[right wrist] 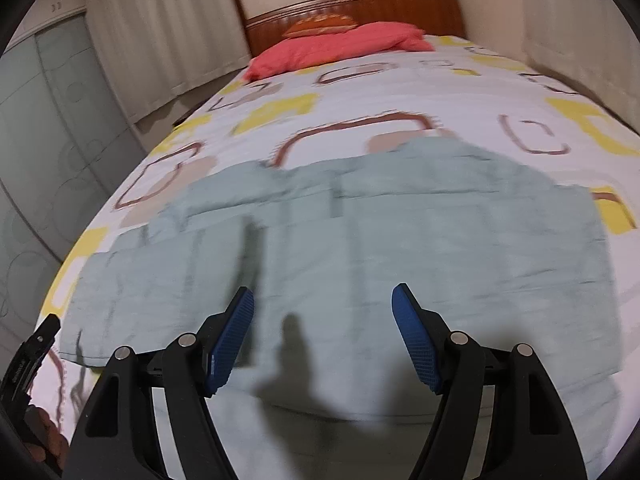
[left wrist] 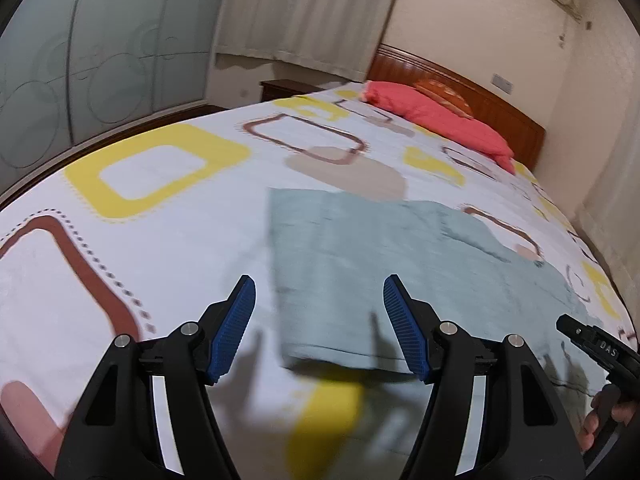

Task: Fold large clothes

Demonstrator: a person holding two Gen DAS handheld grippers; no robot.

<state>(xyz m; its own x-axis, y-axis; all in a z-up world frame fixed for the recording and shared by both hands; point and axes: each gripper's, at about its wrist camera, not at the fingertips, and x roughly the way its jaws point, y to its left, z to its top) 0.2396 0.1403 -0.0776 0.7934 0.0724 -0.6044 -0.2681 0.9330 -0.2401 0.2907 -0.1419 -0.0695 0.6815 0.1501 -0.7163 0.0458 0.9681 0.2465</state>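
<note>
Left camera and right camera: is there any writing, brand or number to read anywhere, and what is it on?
"DAS": white letters on the black body of the right gripper, seen at the right edge of the left view; the word may run on out of sight.
White lettering on the left gripper, at the left edge of the right view: too small and blurred to read.
Bedsheet, pillow, garment: no writing seen.

White letters "DAS" on the black right claw (left wrist: 600, 346) at the frame edge.

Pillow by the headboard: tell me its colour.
Coral pink pillow, clearest in the right wrist view.
</note>
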